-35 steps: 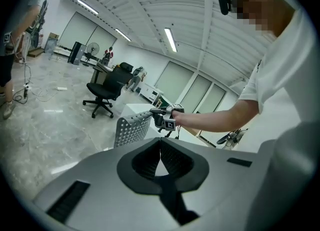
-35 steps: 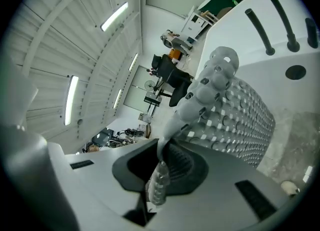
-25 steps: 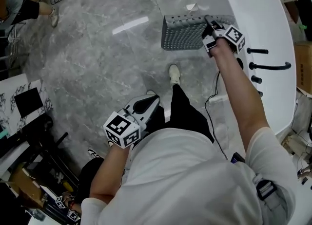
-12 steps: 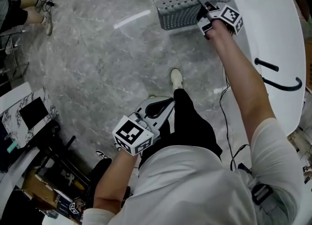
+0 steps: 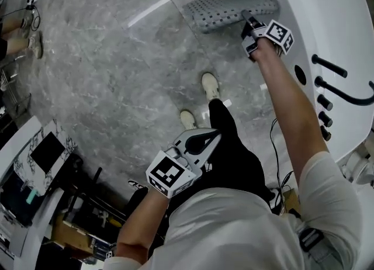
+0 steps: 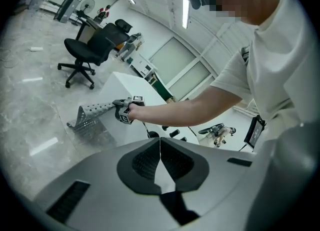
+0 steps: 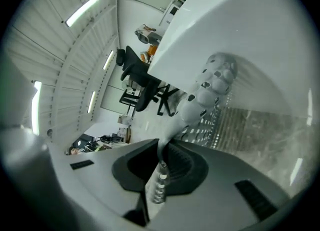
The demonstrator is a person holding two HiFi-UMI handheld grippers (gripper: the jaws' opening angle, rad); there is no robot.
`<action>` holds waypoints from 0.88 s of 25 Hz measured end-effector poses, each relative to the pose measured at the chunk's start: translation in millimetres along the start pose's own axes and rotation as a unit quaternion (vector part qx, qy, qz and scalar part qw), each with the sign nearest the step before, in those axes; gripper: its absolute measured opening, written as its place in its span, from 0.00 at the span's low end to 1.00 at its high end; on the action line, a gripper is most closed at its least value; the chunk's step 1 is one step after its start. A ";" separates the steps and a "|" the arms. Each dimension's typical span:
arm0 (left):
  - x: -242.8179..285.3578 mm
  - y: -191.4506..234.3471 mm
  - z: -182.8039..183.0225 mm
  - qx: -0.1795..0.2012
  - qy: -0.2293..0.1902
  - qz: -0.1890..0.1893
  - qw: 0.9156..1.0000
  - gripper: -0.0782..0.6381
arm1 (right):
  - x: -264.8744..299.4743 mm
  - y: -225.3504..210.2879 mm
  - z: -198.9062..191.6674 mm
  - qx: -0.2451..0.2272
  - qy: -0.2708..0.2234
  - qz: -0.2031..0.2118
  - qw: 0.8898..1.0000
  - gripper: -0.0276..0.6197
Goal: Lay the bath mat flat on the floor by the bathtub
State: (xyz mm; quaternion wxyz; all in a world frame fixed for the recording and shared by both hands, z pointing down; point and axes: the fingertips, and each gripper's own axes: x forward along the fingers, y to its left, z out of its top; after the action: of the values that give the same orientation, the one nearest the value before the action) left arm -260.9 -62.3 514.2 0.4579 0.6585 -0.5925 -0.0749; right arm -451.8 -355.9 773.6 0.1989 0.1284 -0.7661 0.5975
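The grey perforated bath mat hangs off the white bathtub's rim and sags toward the marble floor. My right gripper is shut on the mat's near edge; in the right gripper view the mat runs out from between the jaws. The left gripper view shows the mat draped by the tub, held by the right gripper. My left gripper is low beside my leg, shut and holding nothing, its jaws pressed together.
Black faucet fittings stand on the tub's rim at right. My shoes are on the grey marble floor near the tub. A cluttered cart stands at lower left. An office chair is farther off.
My right gripper has drawn the mat a little off the tub, and the mat now sags lower toward the floor. The left gripper stays shut by my leg.
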 end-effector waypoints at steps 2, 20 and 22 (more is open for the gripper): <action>4.8 2.3 -9.5 0.006 0.019 -0.009 1.000 0.13 | -19.6 -33.4 -14.4 0.001 0.007 -0.023 1.000 0.10; 23.2 -4.9 -84.2 0.071 0.120 -0.050 0.989 0.13 | -189.3 -238.9 -131.4 0.026 0.010 -0.171 0.985 0.10; 20.8 -12.0 -96.0 0.072 0.132 -0.055 0.987 0.13 | -209.6 -259.6 -144.1 0.034 0.009 -0.190 0.981 0.10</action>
State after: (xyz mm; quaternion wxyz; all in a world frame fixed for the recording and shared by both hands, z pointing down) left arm -184.7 -32.0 569.8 0.4785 0.7257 -0.4935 0.0300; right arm -131.1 -290.9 931.8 0.3115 0.2725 -0.7050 0.5759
